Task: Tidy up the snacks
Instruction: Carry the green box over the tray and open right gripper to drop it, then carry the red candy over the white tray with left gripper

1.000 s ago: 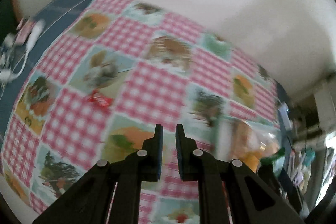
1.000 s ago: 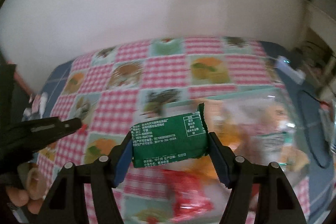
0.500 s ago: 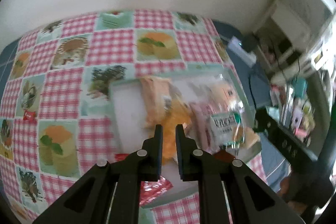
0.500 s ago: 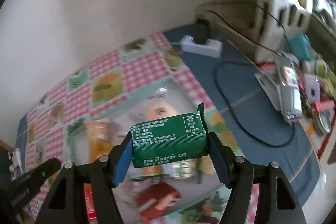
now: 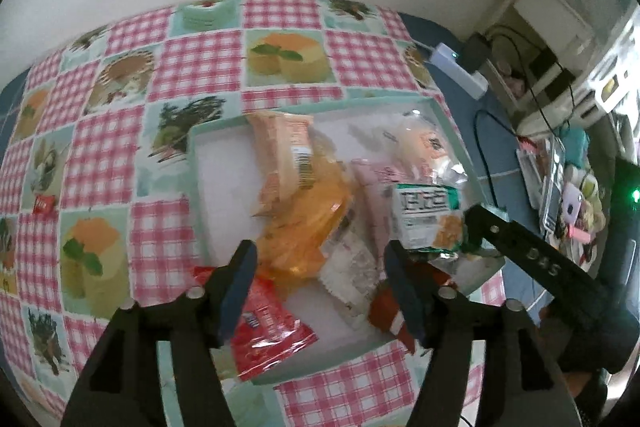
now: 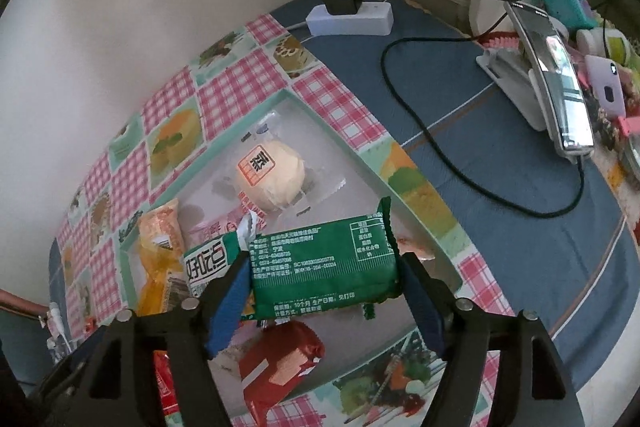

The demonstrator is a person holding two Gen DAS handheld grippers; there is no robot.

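Hovering over the shallow mint-rimmed white tray, both hand-held grippers point steeply down at its contents.

Tray as landmark: it lies on the pink gingham tablecloth with food pictures. Beyond its far rim, cloth runs to the pale wall. To its left, open cloth with one small red sachet lying well apart. To its right, a blue cloth carries a black cable and a white power strip, near the tray's far right corner. The bare white floor in the tray's left part is the main free room; the rest is crowded with packets.

Right gripper: blue-padded fingers bracket the dark green rectangular foil snack packet over the tray's near right part. Jaws are opening; the left pad looks to touch the packet's end, and a slim gap shows at the right pad, so I cannot tell whether it is gripped or already let go. The packet's long axis runs across the jaws, printed back upward, crimped ends toward each pad.

Left gripper: jaws opening, nothing between them, above the tray's near edge. Below it lie an orange translucent bag and a red foil packet at the near rim.

A round cream bun in clear wrap sits toward the tray's far corner.
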